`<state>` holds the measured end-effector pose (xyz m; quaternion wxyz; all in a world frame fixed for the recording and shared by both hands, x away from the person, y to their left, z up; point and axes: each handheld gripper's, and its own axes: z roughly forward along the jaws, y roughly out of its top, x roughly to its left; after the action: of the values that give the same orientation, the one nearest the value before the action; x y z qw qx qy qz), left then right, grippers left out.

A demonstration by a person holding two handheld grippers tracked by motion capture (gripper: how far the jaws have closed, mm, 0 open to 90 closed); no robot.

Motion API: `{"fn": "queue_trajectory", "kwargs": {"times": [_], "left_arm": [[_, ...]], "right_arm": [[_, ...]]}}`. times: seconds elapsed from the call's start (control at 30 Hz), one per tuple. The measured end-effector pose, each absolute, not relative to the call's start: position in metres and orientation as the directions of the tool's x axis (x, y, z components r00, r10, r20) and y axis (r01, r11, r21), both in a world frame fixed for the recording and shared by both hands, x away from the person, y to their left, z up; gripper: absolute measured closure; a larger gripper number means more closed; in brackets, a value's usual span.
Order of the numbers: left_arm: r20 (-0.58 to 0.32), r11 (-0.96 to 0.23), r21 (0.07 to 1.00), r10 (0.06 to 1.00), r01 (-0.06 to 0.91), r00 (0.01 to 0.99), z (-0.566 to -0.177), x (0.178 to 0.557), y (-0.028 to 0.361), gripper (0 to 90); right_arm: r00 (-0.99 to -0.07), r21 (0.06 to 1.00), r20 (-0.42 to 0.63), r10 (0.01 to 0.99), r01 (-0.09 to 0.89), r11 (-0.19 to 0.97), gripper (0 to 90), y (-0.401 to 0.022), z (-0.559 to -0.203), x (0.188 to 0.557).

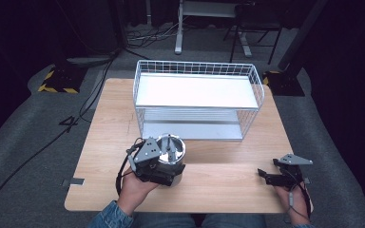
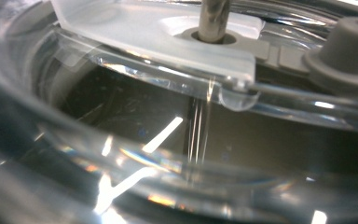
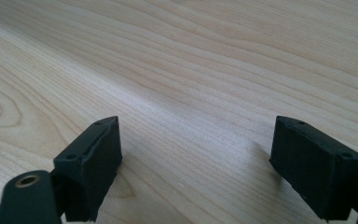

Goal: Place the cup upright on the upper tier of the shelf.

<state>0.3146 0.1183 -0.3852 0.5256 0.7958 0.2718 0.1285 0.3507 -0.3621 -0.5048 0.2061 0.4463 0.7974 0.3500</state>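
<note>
Dark studio floor rings a pale wood table [image 1: 209, 180], and low on it the left gripper [image 1: 164, 167] is pressed right up against a clear lidded container [image 1: 171, 151] with a metal stem; its camera looks straight into the glassy wall [image 2: 135, 140], so whether it has clamped I cannot tell. Just beyond the container stands a white wire rack [image 1: 197, 102], both shelves bare. Well off to its side, the right gripper [image 3: 196, 158] rests low over the wood, jaws spread, nothing between them. My read: the grasp is underway, and next comes a lift toward the rack, needing a firm hold on slick plastic.
</note>
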Motion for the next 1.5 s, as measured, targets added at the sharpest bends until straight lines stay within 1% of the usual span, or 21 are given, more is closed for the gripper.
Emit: {"fn": "queue_trajectory", "kwargs": {"times": [0.17,0.57,0.93,1.27,1.5], "left_arm": [[-0.109,-0.276,0.911,0.554,0.306,0.825,-0.373,0.322,0.123,3.4],[-0.115,-0.264,0.919,0.533,0.294,0.838,-0.34,0.334,0.124,3.4],[-0.098,-0.264,0.927,0.513,0.265,0.853,-0.31,0.346,0.118,3.5],[-0.102,-0.246,0.932,0.525,0.266,0.845,-0.287,0.361,0.115,3.5],[-0.083,-0.241,0.939,0.531,0.245,0.843,-0.267,0.371,0.11,3.5]], "right_arm": [[-0.515,0.741,-0.013,0.857,0.571,0.354,16.9,-0.362,-0.505,0.351],[-0.515,0.742,-0.016,0.857,0.569,0.355,17.0,-0.362,-0.505,0.35],[-0.515,0.744,-0.023,0.857,0.564,0.359,17.0,-0.362,-0.505,0.35],[-0.508,0.744,-0.025,0.861,0.566,0.355,17.1,-0.362,-0.505,0.35],[-0.508,0.744,-0.024,0.861,0.566,0.354,17.2,-0.362,-0.505,0.35]]}}
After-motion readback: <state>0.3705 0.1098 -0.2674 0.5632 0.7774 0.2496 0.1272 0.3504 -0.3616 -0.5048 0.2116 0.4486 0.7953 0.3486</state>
